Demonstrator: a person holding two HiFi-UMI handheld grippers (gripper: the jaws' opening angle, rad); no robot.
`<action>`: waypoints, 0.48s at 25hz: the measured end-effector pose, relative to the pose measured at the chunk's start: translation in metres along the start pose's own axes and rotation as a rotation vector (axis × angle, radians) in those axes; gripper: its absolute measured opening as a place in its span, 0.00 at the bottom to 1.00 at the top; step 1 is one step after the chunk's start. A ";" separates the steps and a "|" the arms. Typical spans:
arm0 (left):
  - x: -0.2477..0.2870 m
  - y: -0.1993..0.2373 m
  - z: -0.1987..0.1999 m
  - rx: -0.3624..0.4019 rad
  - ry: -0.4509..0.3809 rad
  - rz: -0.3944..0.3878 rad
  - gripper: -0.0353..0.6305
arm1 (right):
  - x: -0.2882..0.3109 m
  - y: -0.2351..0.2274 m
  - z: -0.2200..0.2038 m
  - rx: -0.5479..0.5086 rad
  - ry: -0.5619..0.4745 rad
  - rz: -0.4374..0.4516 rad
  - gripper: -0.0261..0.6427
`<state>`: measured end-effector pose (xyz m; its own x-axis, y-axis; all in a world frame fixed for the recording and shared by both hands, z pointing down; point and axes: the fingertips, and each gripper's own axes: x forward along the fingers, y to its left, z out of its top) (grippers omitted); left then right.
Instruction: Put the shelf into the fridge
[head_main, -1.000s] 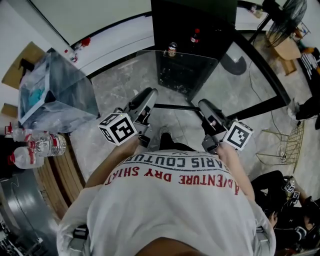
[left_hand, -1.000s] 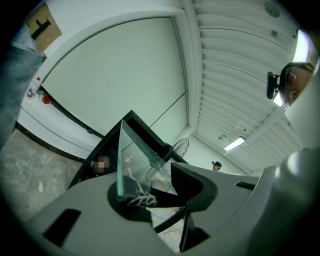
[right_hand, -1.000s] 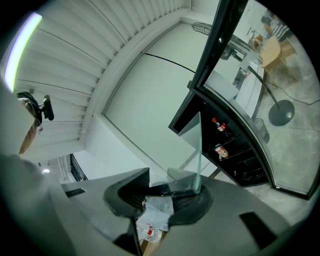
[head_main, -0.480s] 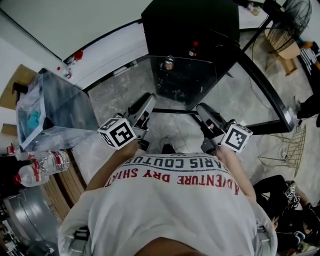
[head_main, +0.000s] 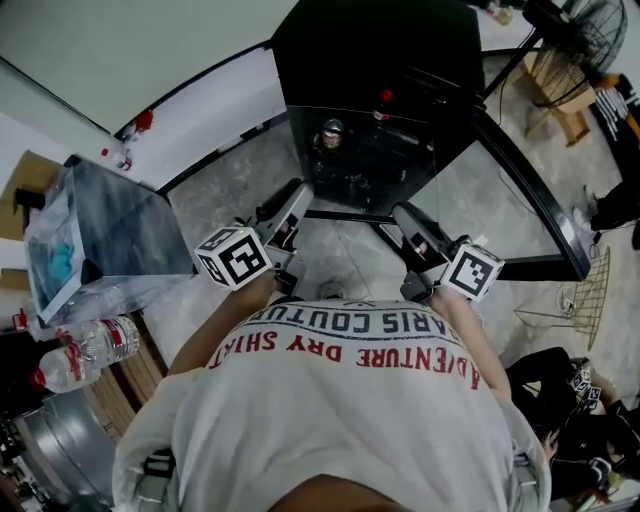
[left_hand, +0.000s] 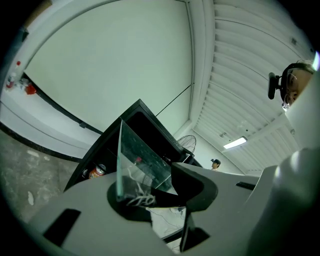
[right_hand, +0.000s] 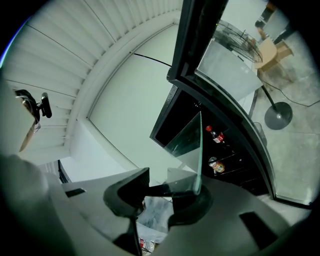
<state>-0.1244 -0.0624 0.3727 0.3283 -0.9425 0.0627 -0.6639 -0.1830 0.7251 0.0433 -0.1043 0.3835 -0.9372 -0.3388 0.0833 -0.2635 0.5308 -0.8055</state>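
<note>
- At upper centre of the head view, we hold the glass shelf (head_main: 365, 165) level, its far edge about at the mouth of the open fridge (head_main: 380, 50).
- Left hand-held gripper (left_hand: 150, 192) and right hand-held gripper (right_hand: 160, 192) each clamp a near corner of it.
- We judge pickup and approach done; seating the shelf inside and letting go remain.

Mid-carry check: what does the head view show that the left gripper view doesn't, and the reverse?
Head view only: the right tongs, a plastic bin and water bottles at the left. Left gripper view only: a ceiling light and a distant person. Both: the glass shelf clamped in the left tongs, the black fridge, and a can inside it.
</note>
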 end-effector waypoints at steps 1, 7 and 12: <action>0.001 0.001 0.001 -0.001 0.006 -0.003 0.25 | 0.001 0.001 0.000 -0.004 -0.002 0.000 0.22; 0.011 0.005 0.007 -0.004 0.055 -0.034 0.25 | 0.005 0.005 0.005 -0.024 -0.037 -0.017 0.22; 0.024 0.008 0.013 -0.001 0.119 -0.070 0.25 | 0.007 0.003 0.007 -0.010 -0.088 -0.058 0.22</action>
<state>-0.1308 -0.0900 0.3712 0.4507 -0.8878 0.0929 -0.6362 -0.2465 0.7311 0.0377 -0.1105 0.3773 -0.8966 -0.4360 0.0777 -0.3196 0.5155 -0.7951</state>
